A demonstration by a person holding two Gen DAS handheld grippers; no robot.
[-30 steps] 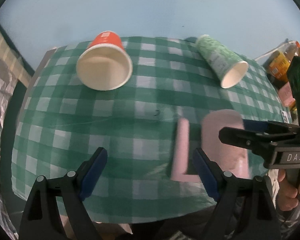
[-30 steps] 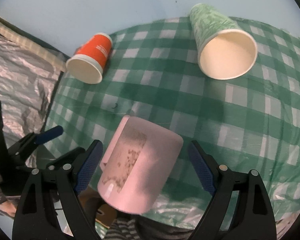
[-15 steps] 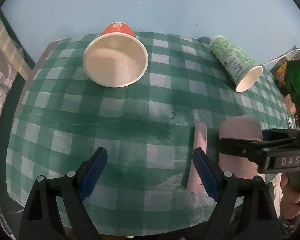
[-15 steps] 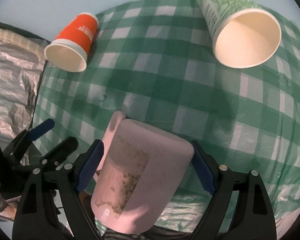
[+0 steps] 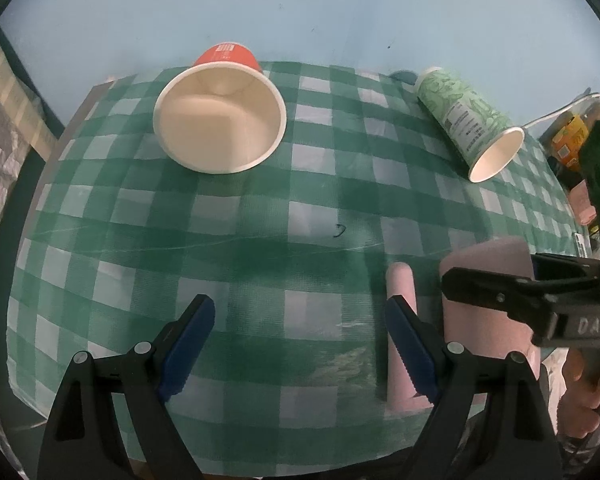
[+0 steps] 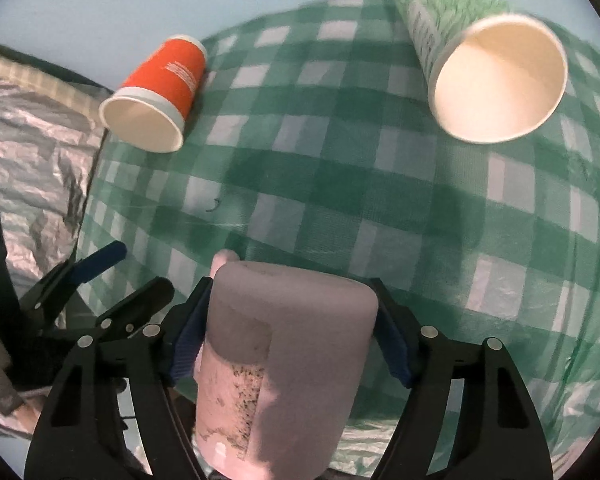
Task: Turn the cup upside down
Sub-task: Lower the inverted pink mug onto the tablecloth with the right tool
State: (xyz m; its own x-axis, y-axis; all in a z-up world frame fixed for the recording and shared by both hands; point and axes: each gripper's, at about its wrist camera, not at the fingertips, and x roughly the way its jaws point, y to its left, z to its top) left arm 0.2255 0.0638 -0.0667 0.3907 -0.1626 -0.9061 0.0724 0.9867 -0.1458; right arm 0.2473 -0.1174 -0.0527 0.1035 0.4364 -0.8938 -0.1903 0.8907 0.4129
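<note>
Covering the surface (image 5: 260, 240): green-white check cloth, w/ crinkled silver sheeting (image 6: 24, 152) lying off its left edge.

Lying on side at far right: green paper cup (image 6: 480, 68), mouth facing the right cam. Lying on side at far left: orange paper cup (image 5: 220, 108), mouth facing the left cam. Both sitting well apart from the grippers, untouched, not flipped.

Sitting at the near edge of the surface: pink mug (image 6: 284, 364), the task's thing by the look of it. Standing w/ closed base up, handle (image 5: 400, 320) pointing toward the left gripper's side. Rim end hidden below frame, so can't confirm whether resting on the cloth or being held just above.

Clamping the mug body from both sides: right gripper (image 6: 288, 340), blue fingers (image 6: 188, 336) pressing against the pink wall.

Hovering w/ fingers spread wide and holding nothing: left gripper (image 5: 300, 344), low over the cloth just beside the mug handle.

Progress, as a judgement: mug looking inverted already, flip mostly done. Remaining: settling it rim-down, letting go, backing off. Paper cups possibly next, if counting toward the task.
</note>
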